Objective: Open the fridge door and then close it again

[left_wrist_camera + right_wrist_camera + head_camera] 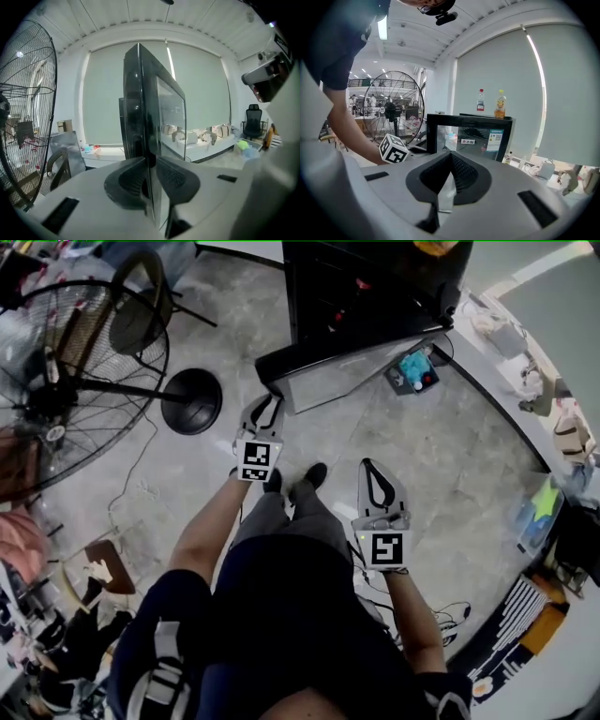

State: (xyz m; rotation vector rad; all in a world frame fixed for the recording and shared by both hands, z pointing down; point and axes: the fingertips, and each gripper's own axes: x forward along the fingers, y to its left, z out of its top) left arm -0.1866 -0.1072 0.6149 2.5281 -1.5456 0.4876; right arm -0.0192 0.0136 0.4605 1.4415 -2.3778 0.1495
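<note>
Black upright fridge sits at the top of the head view, on the grey stone-tile floor. Its black-framed glass door is swung open, hinge side to the right, with the free edge out toward the person.

Left gripper is at that free edge. In the left gripper view its two dark pads are closed on the door, one on each face, and the door edge fills the gap between them (the panel runs straight up the middle of that view). Grip is on the door only.

Right gripper is apart from the fridge, held lower and to the right of the left one. Its jaws are pressed together with nothing in them. It points at the door face, where stickers show on the glass. A clear bottle with a red label and a yellow bottle stand on top of the fridge. The left gripper's square-marker cube shows at left in that view.

A large black wire-cage pedestal fan stands left of the fridge, with its round black base near the left gripper. The person's black shoes are between the two grippers.
</note>
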